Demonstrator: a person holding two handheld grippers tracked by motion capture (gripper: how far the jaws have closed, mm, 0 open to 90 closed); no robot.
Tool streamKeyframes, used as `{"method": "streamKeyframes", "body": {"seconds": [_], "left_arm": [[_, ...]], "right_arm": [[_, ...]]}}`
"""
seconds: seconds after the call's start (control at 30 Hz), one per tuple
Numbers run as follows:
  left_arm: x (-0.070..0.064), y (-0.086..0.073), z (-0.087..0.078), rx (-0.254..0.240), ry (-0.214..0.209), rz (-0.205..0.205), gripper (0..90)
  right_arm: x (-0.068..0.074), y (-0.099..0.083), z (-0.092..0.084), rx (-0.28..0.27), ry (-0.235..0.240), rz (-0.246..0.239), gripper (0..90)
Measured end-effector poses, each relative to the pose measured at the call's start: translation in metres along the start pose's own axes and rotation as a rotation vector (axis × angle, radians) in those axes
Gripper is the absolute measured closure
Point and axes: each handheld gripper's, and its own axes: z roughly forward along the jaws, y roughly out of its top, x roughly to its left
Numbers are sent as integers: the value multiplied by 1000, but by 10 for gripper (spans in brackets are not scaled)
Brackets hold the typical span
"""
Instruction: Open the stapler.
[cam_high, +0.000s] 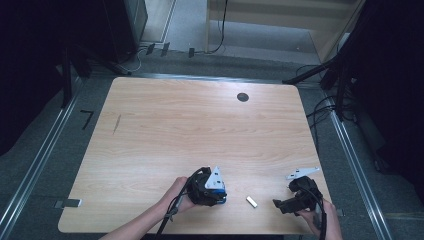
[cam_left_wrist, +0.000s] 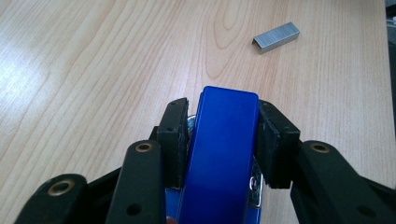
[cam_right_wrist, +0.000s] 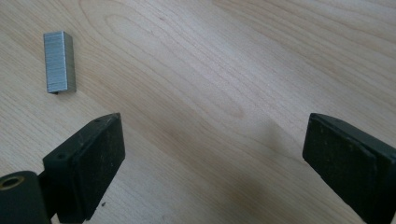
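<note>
The left gripper (cam_left_wrist: 223, 140) is clamped on a blue stapler (cam_left_wrist: 222, 154): in the left gripper view its two black pads press the stapler's long sides, one on each flank, and the blue top runs up between them with its rounded end pointing away from the camera. A bit of the stapler's metal shows under the blue top by each pad. From the high view the stapler (cam_high: 220, 192) sits on the table (cam_high: 200, 125) near its front edge, under the left gripper (cam_high: 212, 192), which the person's left hand (cam_high: 177, 195) holds. A strip of staples (cam_high: 251, 201) lies flat on the wood just right of the stapler, apart from it, and between the stapler and the right gripper (cam_high: 280, 205). The right gripper's jaws stand wide apart with nothing between them; in the right gripper view (cam_right_wrist: 212, 154) bare wood shows in the gap, and the staples (cam_right_wrist: 59, 61) lie beyond its left pad, untouched. In the left gripper view the staples (cam_left_wrist: 275, 37) lie past the stapler's far end, off to the right.
</note>
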Motion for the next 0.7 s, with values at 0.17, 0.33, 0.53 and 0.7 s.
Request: {"method": "streamKeyframes", "body": {"seconds": [0.17, 0.33, 0.53, 0.7], "left_arm": [[-1, 0, -1, -5, 3, 17, 611], [1, -2, -8, -39, -12, 30, 622], [0, -2, -14, -59, -16, 50, 633], [0, -2, -17, -72, -18, 60, 640]], "right_arm": [[-1, 0, 0, -2, 1, -1, 61], [1, 0, 0, -15, 14, 3, 61], [6, 4, -3, -34, 28, -2, 61], [10, 8, -5, -56, 40, -1, 62]]}}
